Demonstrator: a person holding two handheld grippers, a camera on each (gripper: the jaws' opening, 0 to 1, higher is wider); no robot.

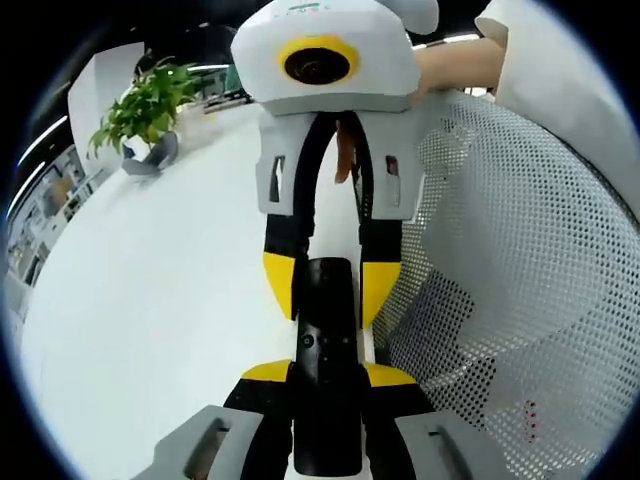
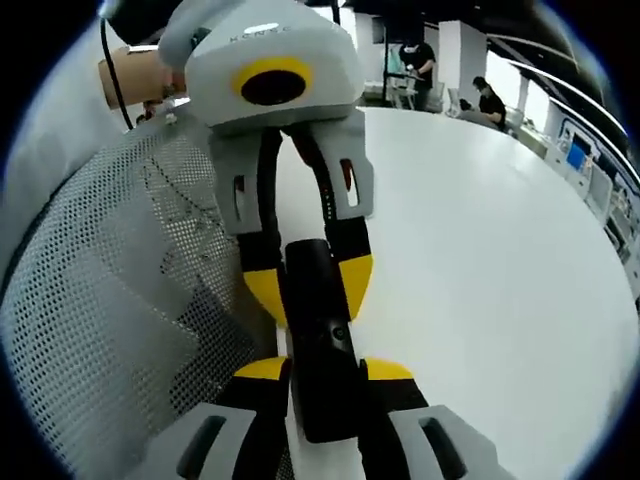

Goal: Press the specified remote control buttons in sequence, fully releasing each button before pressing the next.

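Observation:
A slim black remote control (image 1: 326,330) (image 2: 325,400) hangs lengthwise above the white table (image 1: 160,300) (image 2: 480,260), held at both ends. My left gripper (image 1: 328,373) rises from the bottom of the left gripper view and is shut on the near end. My right gripper (image 1: 328,288) faces it from above and clamps the far end with its yellow fingertips (image 1: 280,285). The right gripper view mirrors this: my right gripper (image 2: 325,369) is shut on the near end, and my left gripper (image 2: 308,283) is opposite. A small round button (image 2: 338,332) shows on the remote.
A white perforated mesh surface (image 1: 520,280) (image 2: 110,290) curves close beside the grippers. A potted green plant (image 1: 150,105) stands far off on the table. A person's hand (image 1: 455,65) holds the opposite gripper. Two people (image 2: 490,100) are in the background.

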